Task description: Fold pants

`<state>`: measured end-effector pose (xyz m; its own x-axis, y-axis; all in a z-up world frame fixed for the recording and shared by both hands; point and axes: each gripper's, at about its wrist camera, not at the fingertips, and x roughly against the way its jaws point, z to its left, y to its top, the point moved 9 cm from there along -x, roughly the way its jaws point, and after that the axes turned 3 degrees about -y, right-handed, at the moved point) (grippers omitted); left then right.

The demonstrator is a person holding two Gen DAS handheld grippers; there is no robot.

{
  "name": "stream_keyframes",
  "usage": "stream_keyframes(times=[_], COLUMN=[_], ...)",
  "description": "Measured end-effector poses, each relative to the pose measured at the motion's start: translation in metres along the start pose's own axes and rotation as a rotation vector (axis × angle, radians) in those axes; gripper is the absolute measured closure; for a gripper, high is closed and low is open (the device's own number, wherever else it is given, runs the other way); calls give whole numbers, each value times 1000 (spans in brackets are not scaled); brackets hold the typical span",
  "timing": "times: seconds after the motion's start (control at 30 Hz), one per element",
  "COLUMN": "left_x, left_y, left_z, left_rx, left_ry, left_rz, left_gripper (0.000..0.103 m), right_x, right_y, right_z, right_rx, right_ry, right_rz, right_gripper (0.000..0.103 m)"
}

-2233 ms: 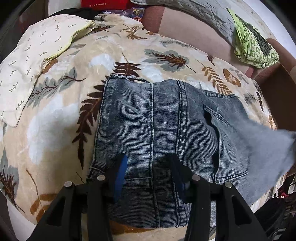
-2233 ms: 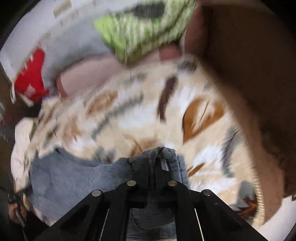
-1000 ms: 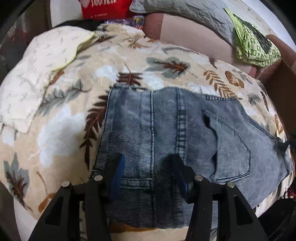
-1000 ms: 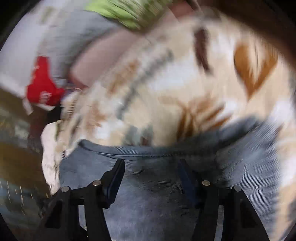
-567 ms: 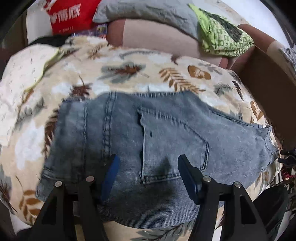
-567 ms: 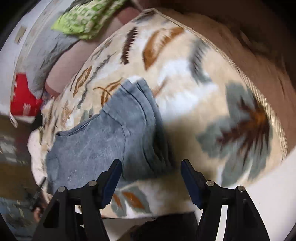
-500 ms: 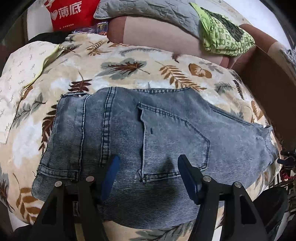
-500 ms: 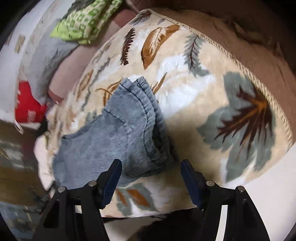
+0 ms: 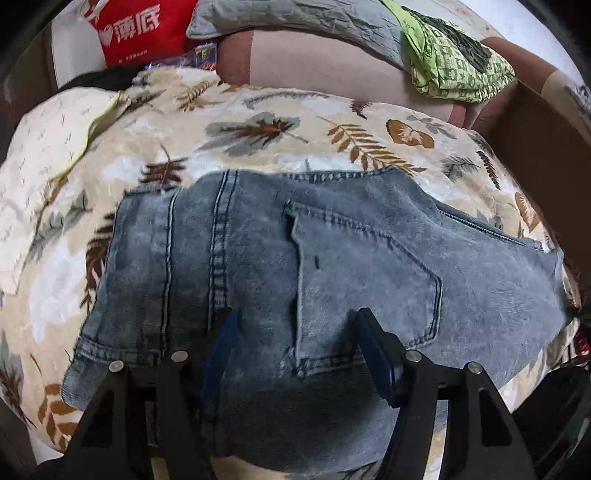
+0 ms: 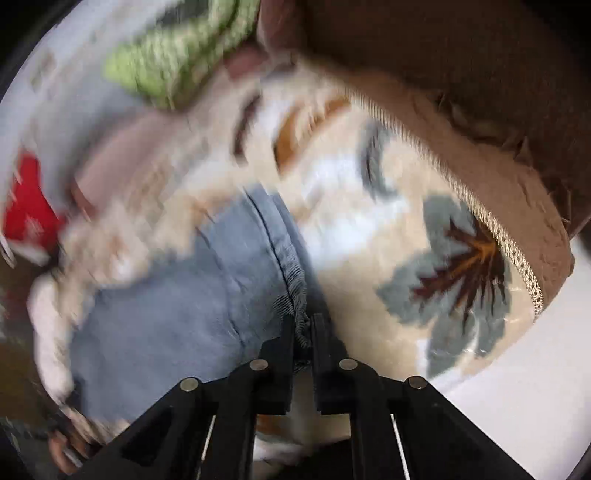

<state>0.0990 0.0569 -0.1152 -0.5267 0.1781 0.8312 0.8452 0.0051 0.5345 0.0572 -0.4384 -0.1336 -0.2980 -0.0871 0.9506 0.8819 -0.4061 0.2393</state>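
Grey-blue denim pants (image 9: 369, 240) lie folded on a leaf-print blanket (image 9: 258, 125), back pocket up, waistband to the left. My left gripper (image 9: 295, 332) hovers open over the pocket's lower edge; its blue pads touch no fabric that I can make out. In the blurred right wrist view the pants (image 10: 184, 302) end in a bunched, folded edge. My right gripper (image 10: 303, 325) is closing its jaws on that edge. A ridge of denim is pinched between the narrow fingers.
A green patterned cloth (image 9: 454, 62), a grey quilted cushion (image 9: 295, 18) and a red bag (image 9: 136, 26) sit at the back. A white printed pillow (image 9: 48, 140) lies at the left. A brown wall (image 10: 443, 74) borders the blanket's braided edge (image 10: 517, 251).
The right gripper, open over the folded edge before, has dropped onto it and closed on the denim. The left view slid from the waistband side to the back pocket, then held still.
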Motion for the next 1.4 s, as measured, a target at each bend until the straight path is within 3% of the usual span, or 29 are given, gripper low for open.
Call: stream_keyframes(times=[0.07, 0.13, 0.2, 0.27, 0.47, 0.5, 0.53, 0.67, 0.7, 0.73, 0.8, 0.87, 0.9, 0.93, 0.97, 1.0, 1.03, 1.1, 1.17, 1.3, 1.37, 1.4], left_x=[5, 10, 11, 5, -30, -32, -34, -41, -41, -42, -45, -44, -44, -44, -42, -40, -38, -32, -29, -34, -34, -31], left_y=[7, 14, 22, 26, 21, 21, 20, 16, 16, 15, 14, 14, 15, 15, 16, 17, 18, 20, 20, 16, 15, 14], left_z=[-8, -18, -30, -41, -46, -45, -44, -45, -47, -47, -48, -49, -49, -48, -48, -47, -47, -46, -46, -46, -47, -47], left_rx=[-11, -32, -66, -108, -133, -137, -141, -163, -166, -170, -190, -196, -192, -186, -176, -161, -149, -126, -112, -114, -125, -126], left_ry=[-6, -7, -16, -21, 6, 8, 6, 6, 2, 5, 20, 26, 22, 17, 11, 2, -6, -21, -32, -20, -10, -10], left_rz=[-26, -50, -72, -74, -6, -4, -3, -11, -19, -22, -18, -19, -19, -16, -13, -14, -18, -29, -36, -16, -10, -11], left_gripper=[36, 36, 35, 34, 34, 34, 34, 34, 34, 33, 31, 31, 31, 31, 31, 31, 31, 31, 31, 31, 31, 31], right_x=[-1, 19, 39, 39, -20, -24, -23, 20, 17, 4, -49, -46, -34, -24, -11, 6, 16, 34, 39, 11, -2, -5], right_y=[5, 20, 40, 62, 108, 108, 109, 127, 126, 123, 105, 106, 108, 109, 109, 106, 101, 81, 60, 20, 16, 12], right_z=[-3, 0, 4, 21, 54, 63, 65, 73, 69, 68, 68, 66, 62, 59, 53, 49, 48, 50, 38, 19, 13, 10], right_rx=[-26, -55, -45, 6, 79, 107, 119, 109, 107, 119, 144, 123, 83, 56, 38, 35, 42, 73, 109, 142, 162, 139], right_ry=[2, 45, 24, 67, 178, 194, 191, 228, 193, 153, 124, 158, 178, 186, 171, 147, 147, 164, 113, 25, -31, -44], right_rz=[-12, -95, -188, -186, 33, 59, 47, -222, -257, -248, -84, -136, -167, -192, -226, -270, -286, -259, -227, -122, -92, -73], right_gripper=[69, 34, 26, 26, 28, 53, 92, 92, 92, 91, 87, 84, 73, 46, 30, 17, 17, 17, 17, 21, 56, 80])
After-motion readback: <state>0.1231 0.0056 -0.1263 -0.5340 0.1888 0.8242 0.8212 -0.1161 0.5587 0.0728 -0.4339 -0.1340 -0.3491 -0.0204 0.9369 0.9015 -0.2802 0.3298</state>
